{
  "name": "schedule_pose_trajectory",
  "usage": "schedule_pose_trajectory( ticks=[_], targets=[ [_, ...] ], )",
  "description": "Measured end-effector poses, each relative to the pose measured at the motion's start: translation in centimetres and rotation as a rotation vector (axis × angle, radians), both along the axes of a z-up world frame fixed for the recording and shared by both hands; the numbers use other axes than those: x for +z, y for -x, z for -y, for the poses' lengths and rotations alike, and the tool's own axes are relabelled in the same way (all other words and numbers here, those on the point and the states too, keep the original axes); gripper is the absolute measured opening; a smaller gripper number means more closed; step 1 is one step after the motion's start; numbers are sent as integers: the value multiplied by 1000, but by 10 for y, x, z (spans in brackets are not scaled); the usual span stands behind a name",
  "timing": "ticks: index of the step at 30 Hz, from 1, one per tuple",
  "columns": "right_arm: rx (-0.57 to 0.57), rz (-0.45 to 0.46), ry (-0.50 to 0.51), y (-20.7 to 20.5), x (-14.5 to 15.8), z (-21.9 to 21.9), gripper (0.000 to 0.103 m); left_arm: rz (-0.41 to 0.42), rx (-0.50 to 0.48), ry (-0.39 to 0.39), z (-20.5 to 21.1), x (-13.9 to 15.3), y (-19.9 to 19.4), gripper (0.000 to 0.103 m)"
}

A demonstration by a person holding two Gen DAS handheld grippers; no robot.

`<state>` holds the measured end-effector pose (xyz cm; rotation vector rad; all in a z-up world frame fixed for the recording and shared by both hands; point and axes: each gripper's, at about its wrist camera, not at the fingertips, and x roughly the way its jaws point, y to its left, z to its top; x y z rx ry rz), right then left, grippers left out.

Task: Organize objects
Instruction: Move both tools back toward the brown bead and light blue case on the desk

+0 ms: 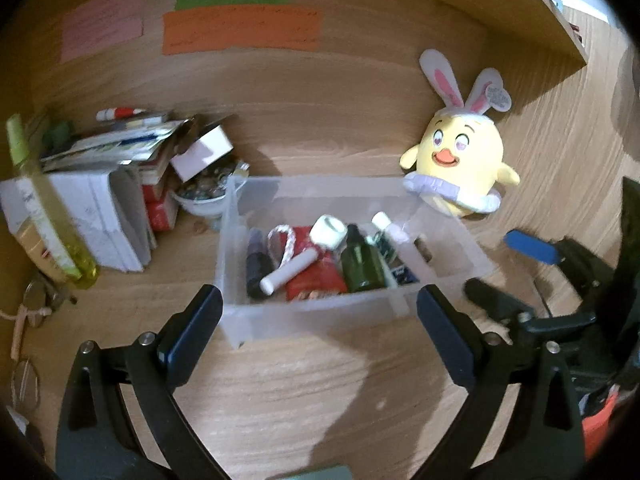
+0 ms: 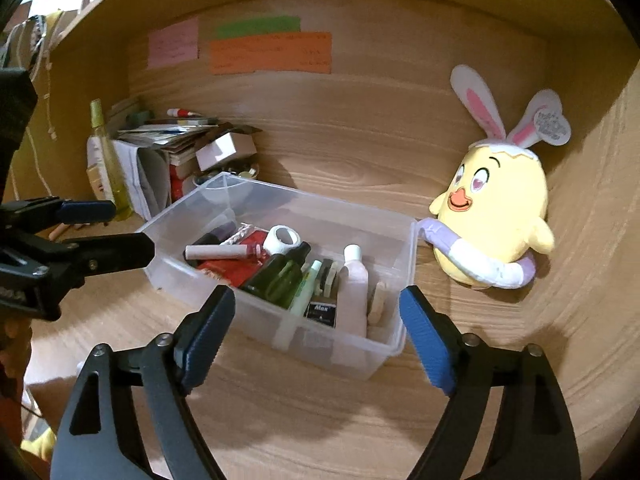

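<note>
A clear plastic bin (image 1: pixel 320 312) (image 2: pixel 276 208) stands on the wooden desk. It holds a green bottle (image 1: pixel 362 266) (image 2: pixel 280 276), a white tape roll (image 1: pixel 328 232) (image 2: pixel 282 240), a white tube (image 1: pixel 290 272) (image 2: pixel 216 252), a red packet (image 1: pixel 316 280) and a pink bottle (image 2: pixel 352 288). My left gripper (image 1: pixel 320 320) is open and empty just in front of the bin. My right gripper (image 2: pixel 316 324) is open and empty at the bin's near right corner. The left gripper also shows in the right wrist view (image 2: pixel 108 232), and the right gripper in the left wrist view (image 1: pixel 512 272).
A yellow chick plush (image 1: pixel 460 160) (image 2: pixel 496 208) with bunny ears sits right of the bin against the back wall. A pile of books and papers (image 1: pixel 100 200) (image 2: pixel 160 152), a yellow-green bottle (image 1: pixel 44 200) (image 2: pixel 110 160) and a bowl of small items (image 1: pixel 204 192) stand at the left. Coloured notes (image 1: pixel 240 28) hang on the back wall.
</note>
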<state>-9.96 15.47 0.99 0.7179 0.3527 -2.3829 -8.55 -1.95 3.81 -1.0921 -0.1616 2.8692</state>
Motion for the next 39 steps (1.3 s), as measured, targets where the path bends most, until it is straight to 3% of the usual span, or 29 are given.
schedule_pose_trajectory(
  ticks=[7,14,20,31,39],
  targets=[
    [7,-33,1,-27,6,-9,82,28,14,69,4,-8,-30,99],
    [31,-26,8,-50,2,-9,83,67,23,78,6,-24,-55,99],
    [73,11,5,-68,-15,-3,82,131,41,41,13,-42,-75,99],
    [235,122,-1,-111,-50,21,81,182,71,65,16,-60,-105,99],
    [341,215,-64,-130,-78,43,43,199,69,61,18,-67,-113,99]
  ],
)
